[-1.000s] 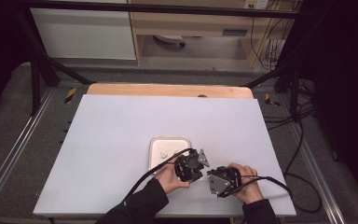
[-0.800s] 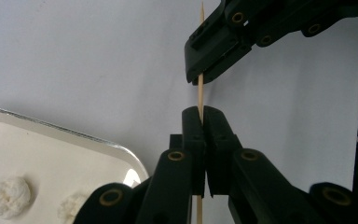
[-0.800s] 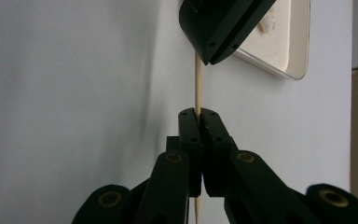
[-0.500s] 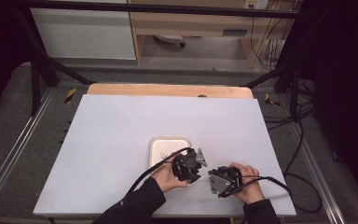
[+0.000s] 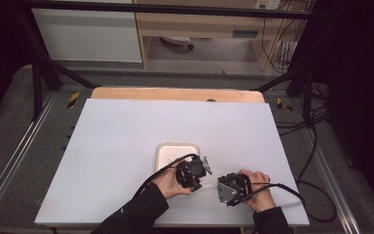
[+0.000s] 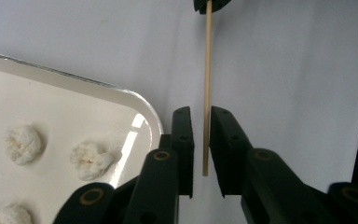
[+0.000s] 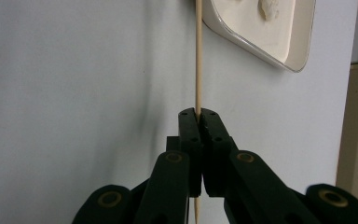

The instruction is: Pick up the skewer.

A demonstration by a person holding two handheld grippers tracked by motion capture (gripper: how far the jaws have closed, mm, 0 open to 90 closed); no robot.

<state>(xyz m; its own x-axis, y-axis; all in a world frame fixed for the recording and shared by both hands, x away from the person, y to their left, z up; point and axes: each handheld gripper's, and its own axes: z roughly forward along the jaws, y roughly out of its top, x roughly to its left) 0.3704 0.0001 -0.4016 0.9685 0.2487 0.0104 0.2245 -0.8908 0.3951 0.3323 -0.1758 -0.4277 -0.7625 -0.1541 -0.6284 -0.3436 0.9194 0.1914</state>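
High view: near the six o'clock edge of the white rectangular table [image 5: 126, 146], left gripper [image 5: 200, 171] and right gripper [image 5: 221, 184] facing each other tip to tip, left at about ten o'clock from right. Thin pale wooden skewer [image 5: 209, 181] bridging the short gap between them. Shallow white rounded-square tray [image 5: 168, 151] just at twelve o'clock of the left gripper.

Left gripper view: jaws slightly apart, just now closing, the skewer [image 6: 208, 84] standing in the slot between them, nearer the right-hand jaw; contact with the pads not clear. Skewer running up to twelve o'clock into the far black tip of the right gripper [image 6: 209, 4]. Tray [image 6: 121, 100] at nine o'clock, carrying small white fluffy lumps [image 6: 91, 159].

Right gripper view: jaws pressed together, pinching the skewer [image 7: 198, 56], which rises straight toward twelve o'clock. Corner of the tray [image 7: 279, 58] at one o'clock, one lump [image 7: 269, 8] inside.
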